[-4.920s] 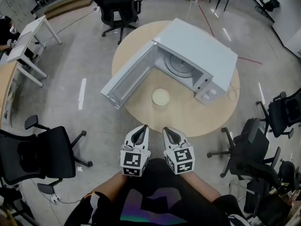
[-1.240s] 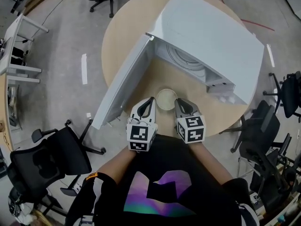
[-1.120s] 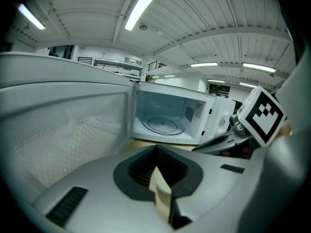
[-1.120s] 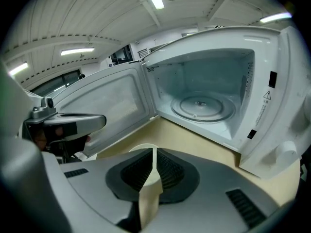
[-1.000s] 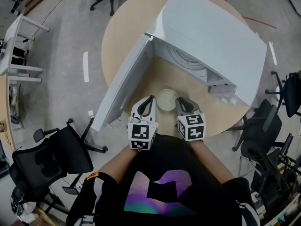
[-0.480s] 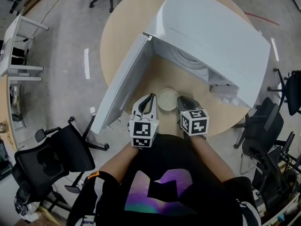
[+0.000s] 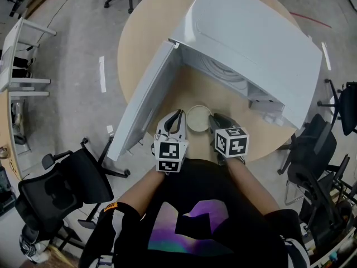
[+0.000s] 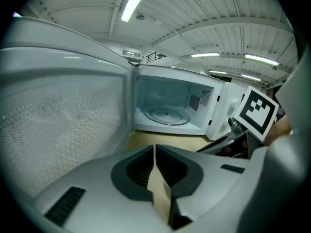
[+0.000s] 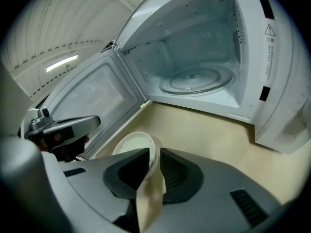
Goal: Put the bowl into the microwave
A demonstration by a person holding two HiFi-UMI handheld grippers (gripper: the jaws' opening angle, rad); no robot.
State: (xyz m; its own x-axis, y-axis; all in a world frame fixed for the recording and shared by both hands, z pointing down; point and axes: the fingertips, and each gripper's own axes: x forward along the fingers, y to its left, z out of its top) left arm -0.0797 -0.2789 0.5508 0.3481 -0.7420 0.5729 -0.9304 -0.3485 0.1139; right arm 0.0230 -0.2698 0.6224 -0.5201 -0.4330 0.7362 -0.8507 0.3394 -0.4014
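A white bowl stands on the round wooden table, just in front of the white microwave. The microwave's door is swung wide open to the left. My right gripper is at the bowl's right edge. In the right gripper view the bowl has its rim between the jaws, and the right gripper is shut on it. My left gripper sits just left of the bowl, shut with nothing in it. The glass turntable inside the cavity is bare.
The open door walls off the left side close to my left gripper. Black office chairs stand on the floor at lower left and at right. The table's near edge is right under my grippers.
Since 4.9 s ago I have come up to the table and both grippers have reached the bowl. Over the last second they only shift slightly, and the bowl stays put.
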